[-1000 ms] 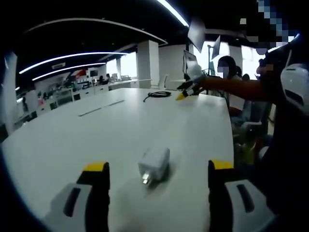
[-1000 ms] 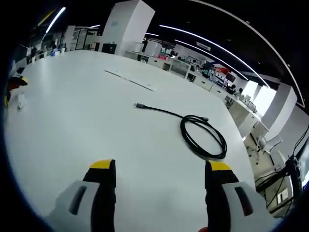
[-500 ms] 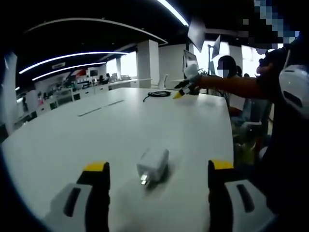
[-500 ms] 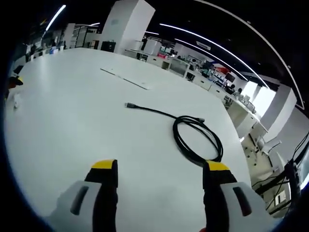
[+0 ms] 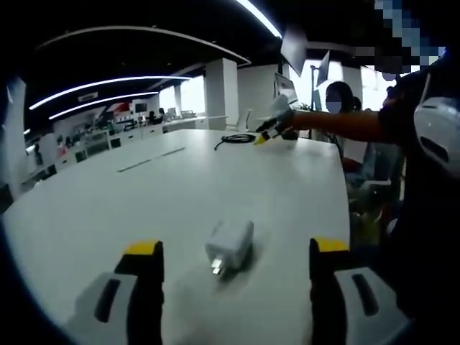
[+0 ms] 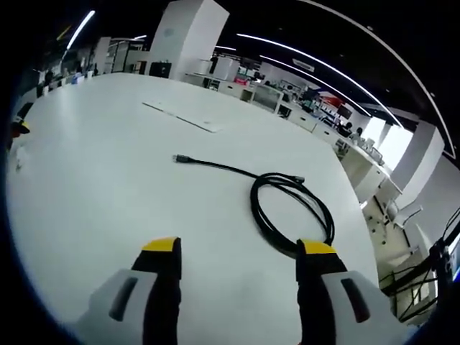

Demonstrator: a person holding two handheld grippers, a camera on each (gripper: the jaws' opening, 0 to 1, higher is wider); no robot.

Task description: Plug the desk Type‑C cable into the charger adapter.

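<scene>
chargers: 1 (image 5: 230,244) | cables: 1 (image 6: 287,205) | tables: 1 (image 6: 108,187)

White adapter (image 5: 230,244), black cable (image 6: 287,208), white table (image 6: 100,187).

Bare bench (image 5: 108,194) lies open on both sides of the left claw (image 5: 236,260); the white adapter (image 5: 230,245) sits between its jaws. Ahead of the right claw (image 6: 238,251), the coiled cable (image 6: 287,208) blocks the right-hand path.
</scene>
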